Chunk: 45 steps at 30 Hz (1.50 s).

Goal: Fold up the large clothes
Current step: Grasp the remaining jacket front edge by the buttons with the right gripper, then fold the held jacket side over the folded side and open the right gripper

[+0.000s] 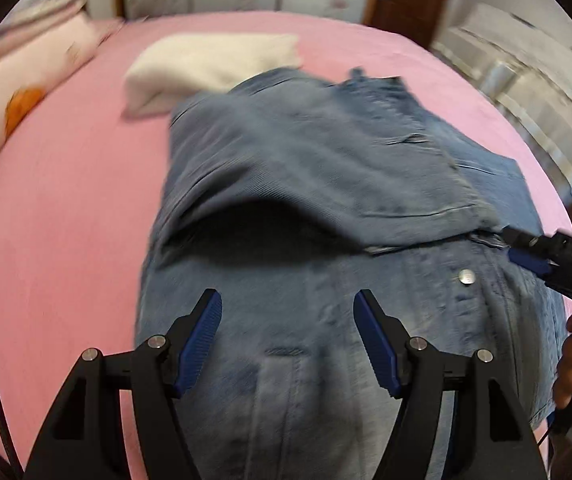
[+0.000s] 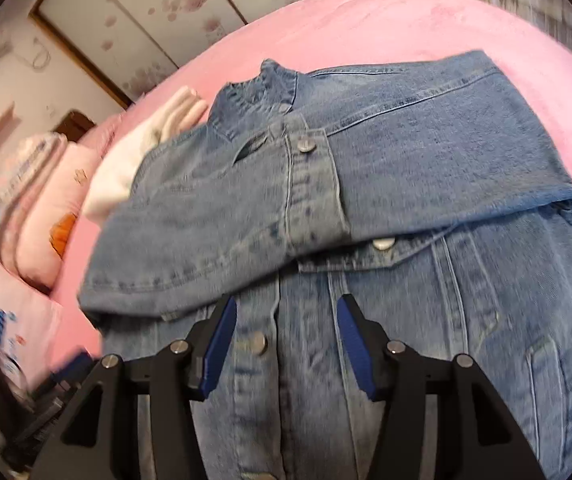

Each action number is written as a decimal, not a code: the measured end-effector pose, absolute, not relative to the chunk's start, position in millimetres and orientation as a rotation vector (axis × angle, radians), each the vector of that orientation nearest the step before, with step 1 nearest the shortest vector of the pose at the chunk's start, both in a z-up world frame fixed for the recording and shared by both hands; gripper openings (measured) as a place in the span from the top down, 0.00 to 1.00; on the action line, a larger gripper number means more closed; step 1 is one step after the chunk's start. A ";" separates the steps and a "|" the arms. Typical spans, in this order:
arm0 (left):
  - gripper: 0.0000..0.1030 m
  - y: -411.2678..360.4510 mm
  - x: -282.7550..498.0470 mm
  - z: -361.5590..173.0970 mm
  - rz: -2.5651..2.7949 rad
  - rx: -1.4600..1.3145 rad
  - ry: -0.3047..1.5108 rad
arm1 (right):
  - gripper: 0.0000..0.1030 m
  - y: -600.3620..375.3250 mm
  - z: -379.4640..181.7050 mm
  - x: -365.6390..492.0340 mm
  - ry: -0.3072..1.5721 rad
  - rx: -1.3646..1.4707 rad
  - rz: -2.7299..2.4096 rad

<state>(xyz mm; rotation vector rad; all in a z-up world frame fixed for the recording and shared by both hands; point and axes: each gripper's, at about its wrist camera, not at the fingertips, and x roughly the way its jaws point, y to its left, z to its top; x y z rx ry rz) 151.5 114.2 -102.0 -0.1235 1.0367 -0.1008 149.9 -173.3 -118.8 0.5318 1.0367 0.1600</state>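
Currently both left gripper (image 1: pixel 288 312) and right gripper (image 2: pixel 286 322) hang spread and empty over denim jacket (image 2: pixel 406 152), sleeves folded across, on pink bed (image 1: pixel 65 200).

No readable words, brands or numbers anywhere, plain metal snaps on the denim jacket (image 2: pixel 366 208), pillow (image 2: pixel 57 216) prints at the frame's left too blurred to tell as lettering

Both wrist views are angled steeply down, close over the denim jacket (image 1: pixel 306 184). The jacket, pink bed (image 2: pixel 386 24) and white folded cloth (image 1: pixel 213 64) are shared.
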 end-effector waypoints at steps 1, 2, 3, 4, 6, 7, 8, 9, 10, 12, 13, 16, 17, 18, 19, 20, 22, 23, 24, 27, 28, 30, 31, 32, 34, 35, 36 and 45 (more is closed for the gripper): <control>0.35 119.6 151.4 -105.9 -0.091 -0.140 1.044 | 0.49 -179.2 -122.0 154.8 1.039 0.568 0.164; 0.35 125.1 151.6 -110.2 -0.080 -0.157 1.052 | 0.49 -184.6 -125.0 159.3 1.039 0.601 0.170; 0.35 128.9 152.2 -113.3 -0.072 -0.168 1.058 | 0.49 -188.3 -127.5 164.0 1.037 0.626 0.176; 0.35 132.1 153.1 -116.1 -0.067 -0.179 1.062 | 0.49 -190.8 -129.2 168.2 1.034 0.644 0.179; 0.35 134.9 155.0 -118.8 -0.068 -0.194 1.068 | 0.49 -192.5 -131.9 177.5 1.033 0.662 0.184; 0.35 135.8 156.1 -120.1 -0.070 -0.201 1.071 | 0.49 -193.1 -133.6 180.5 1.036 0.672 0.187; 0.35 136.3 156.6 -120.7 -0.073 -0.208 1.071 | 0.49 -193.5 -135.5 184.2 1.036 0.686 0.191; 0.35 136.5 157.3 -121.7 -0.079 -0.217 1.072 | 0.49 -194.1 -137.1 186.7 1.032 0.697 0.193; 0.35 134.2 159.3 -120.7 -0.084 -0.221 1.074 | 0.50 -194.6 -139.1 188.9 1.032 0.704 0.192; 0.35 132.2 161.7 -122.7 -0.094 -0.231 1.079 | 0.56 -195.3 -145.1 193.4 1.047 0.712 0.182; 0.35 129.8 164.1 -123.5 -0.098 -0.233 1.083 | 0.58 -195.5 -148.2 196.0 1.051 0.712 0.182; 0.35 126.6 166.7 -127.2 -0.107 -0.247 1.093 | 0.76 -196.9 -153.0 199.0 1.068 0.691 0.171; 0.35 125.9 167.8 -128.5 -0.112 -0.251 1.096 | 0.80 -196.9 -152.4 199.6 1.065 0.681 0.174; 0.35 125.1 169.1 -129.8 -0.113 -0.250 1.099 | 0.84 -196.1 -150.5 200.1 1.063 0.662 0.173; 0.35 124.5 170.6 -130.6 -0.111 -0.247 1.099 | 0.85 -194.9 -147.3 200.2 1.058 0.643 0.175; 0.35 123.9 171.9 -130.8 -0.109 -0.244 1.097 | 0.87 -191.3 -140.8 200.6 1.045 0.603 0.173; 0.35 124.0 176.7 -131.3 -0.096 -0.238 1.090 | 0.88 -179.7 -114.5 201.1 0.976 0.485 0.182; 0.35 124.8 178.3 -131.0 -0.093 -0.241 1.086 | 0.90 -175.0 -98.9 200.1 0.927 0.437 0.189; 0.35 125.6 180.7 -130.3 -0.088 -0.247 1.081 | 0.95 -172.4 -85.2 199.6 0.881 0.397 0.191; 0.35 127.5 187.0 -129.5 -0.082 -0.266 1.070 | 0.96 -169.7 -48.5 197.4 0.746 0.287 0.164; 0.35 127.4 188.8 -130.6 -0.079 -0.265 1.073 | 0.96 -171.4 -44.4 198.2 0.729 0.246 0.128; 0.35 126.2 191.2 -135.6 -0.078 -0.258 1.092 | 0.96 -181.0 -57.4 207.7 0.781 0.198 0.043; 0.35 126.0 191.5 -139.4 -0.081 -0.258 1.108 | 0.96 -187.0 -71.5 213.4 0.846 0.193 0.018; 0.35 126.2 190.5 -142.4 -0.085 -0.258 1.119 | 0.94 -192.6 -93.4 220.6 0.954 0.189 0.011; 0.35 126.4 187.9 -143.2 -0.093 -0.248 1.124 | 0.90 -198.5 -116.9 224.1 1.079 0.188 0.008; 0.35 127.1 186.6 -141.7 -0.100 -0.240 1.122 | 0.87 -206.2 -123.4 221.6 1.098 0.211 0.009; 0.35 128.3 186.2 -140.1 -0.104 -0.235 1.119 | 0.82 -211.6 -123.7 220.0 1.090 0.235 0.013; 0.34 166.0 235.4 -126.6 -0.068 -0.311 1.074 | 0.54 -240.8 -131.5 250.7 1.057 0.377 0.094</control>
